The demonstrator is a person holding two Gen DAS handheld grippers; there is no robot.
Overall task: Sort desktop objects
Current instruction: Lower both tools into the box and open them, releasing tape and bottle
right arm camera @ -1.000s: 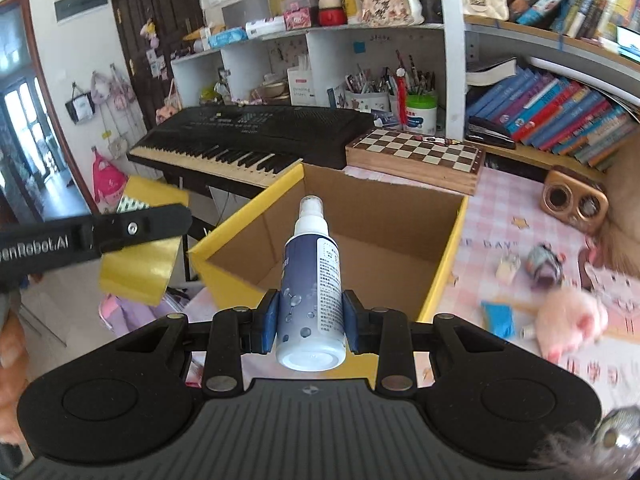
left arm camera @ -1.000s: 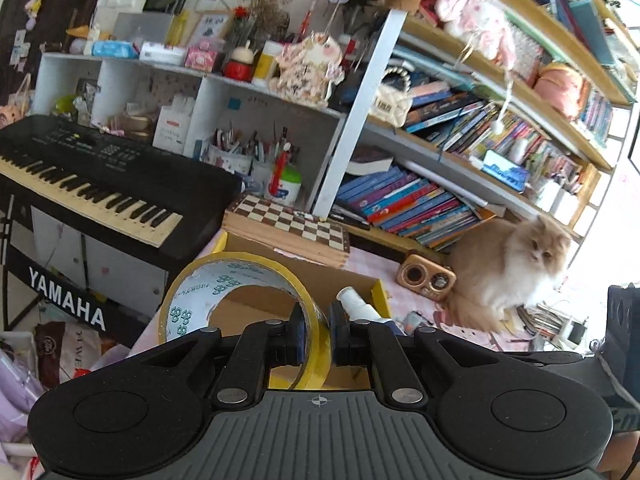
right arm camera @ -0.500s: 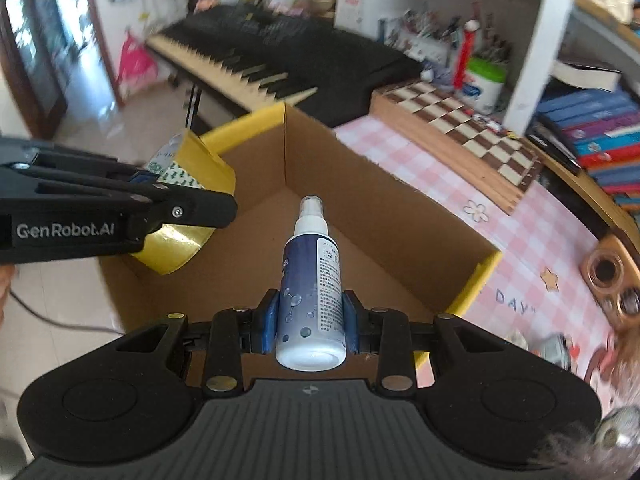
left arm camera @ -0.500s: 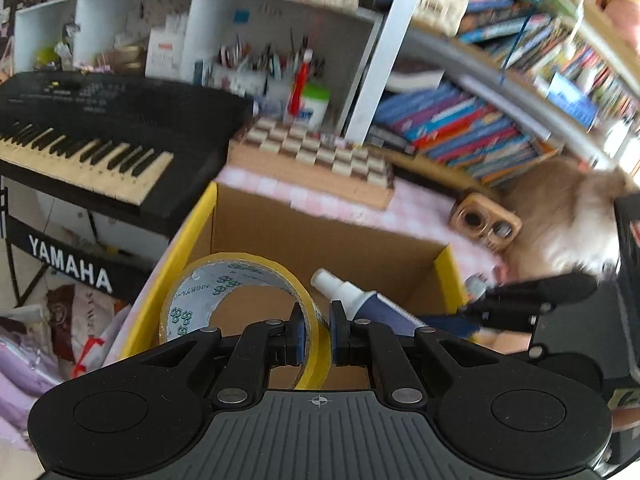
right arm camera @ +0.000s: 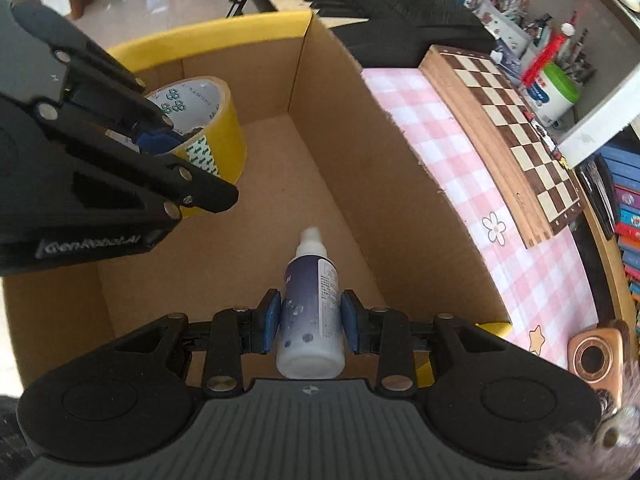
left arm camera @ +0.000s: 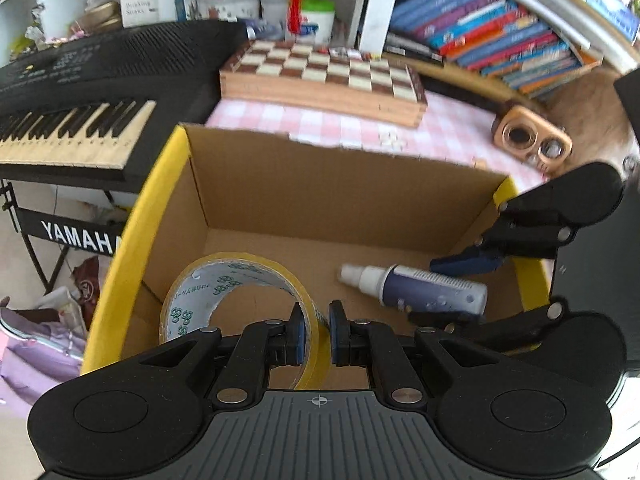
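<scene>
My left gripper [left arm camera: 314,332] is shut on a roll of yellow tape [left arm camera: 224,292] and holds it inside an open cardboard box [left arm camera: 320,184] with yellow rims. My right gripper [right arm camera: 308,322] is shut on a small dark blue spray bottle [right arm camera: 312,308] with a white cap, also held inside the box [right arm camera: 328,140] above its floor. The right wrist view shows the left gripper [right arm camera: 160,140] with the tape [right arm camera: 212,132] at the box's left side. The left wrist view shows the bottle [left arm camera: 424,290] lying sideways between the right gripper's fingers [left arm camera: 472,260].
A folded chessboard [left arm camera: 324,76] lies on the pink checked tablecloth [right arm camera: 500,216] behind the box. A black Yamaha keyboard [left arm camera: 80,92] stands to the left. A wooden speaker [left arm camera: 532,140] sits at the right. Bookshelves and pen pots [left arm camera: 316,20] line the back.
Both grippers have tilted down and moved into the box, carrying the tape and the spray bottle lower toward the box floor. Both stay shut on their objects.
</scene>
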